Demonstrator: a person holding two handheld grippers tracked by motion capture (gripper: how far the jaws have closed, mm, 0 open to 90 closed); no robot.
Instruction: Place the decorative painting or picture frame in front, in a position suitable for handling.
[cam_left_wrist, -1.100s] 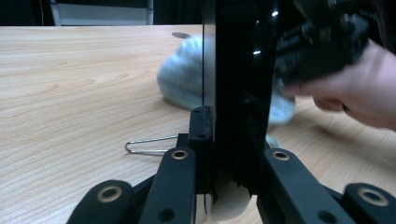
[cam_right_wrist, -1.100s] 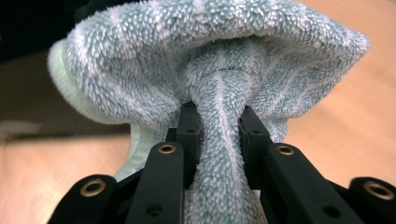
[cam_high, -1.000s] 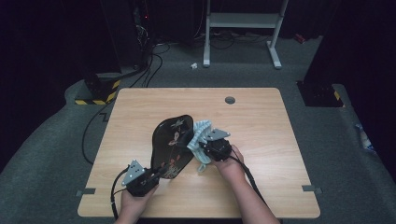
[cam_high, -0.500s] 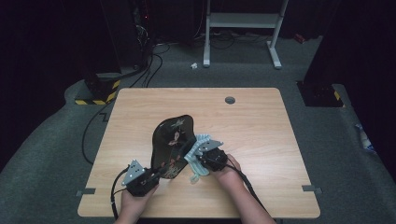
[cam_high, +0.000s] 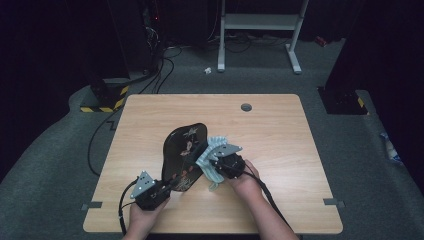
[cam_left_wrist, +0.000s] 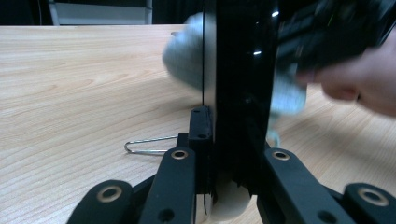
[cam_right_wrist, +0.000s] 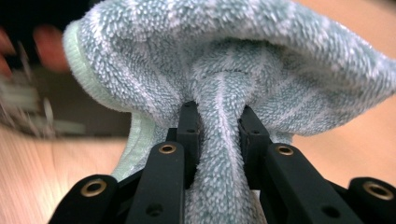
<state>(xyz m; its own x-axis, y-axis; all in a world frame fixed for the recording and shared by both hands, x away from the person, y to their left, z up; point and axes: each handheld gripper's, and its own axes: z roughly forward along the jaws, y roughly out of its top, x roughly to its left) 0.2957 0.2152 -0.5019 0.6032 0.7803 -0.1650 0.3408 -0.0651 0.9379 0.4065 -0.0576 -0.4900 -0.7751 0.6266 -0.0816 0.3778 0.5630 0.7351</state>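
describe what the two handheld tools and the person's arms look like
Both tools are black: the left tool and right tool each carry a grey three-cornered plate on top and trail a black cable. Their jaws are black linkage arms with brass-coloured rivets. The forearms show no sleeves.

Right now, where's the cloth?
In the high view the cloth sits near table centre, pinched in the right gripper and pressed against the right edge of the black tray.

Table (cam_high: 280, 135) evenly lit, surroundings dark; glare specks on black tray (cam_left_wrist: 243, 56); towel (cam_right_wrist: 224, 60) sharp, backgrounds motion-blurred.
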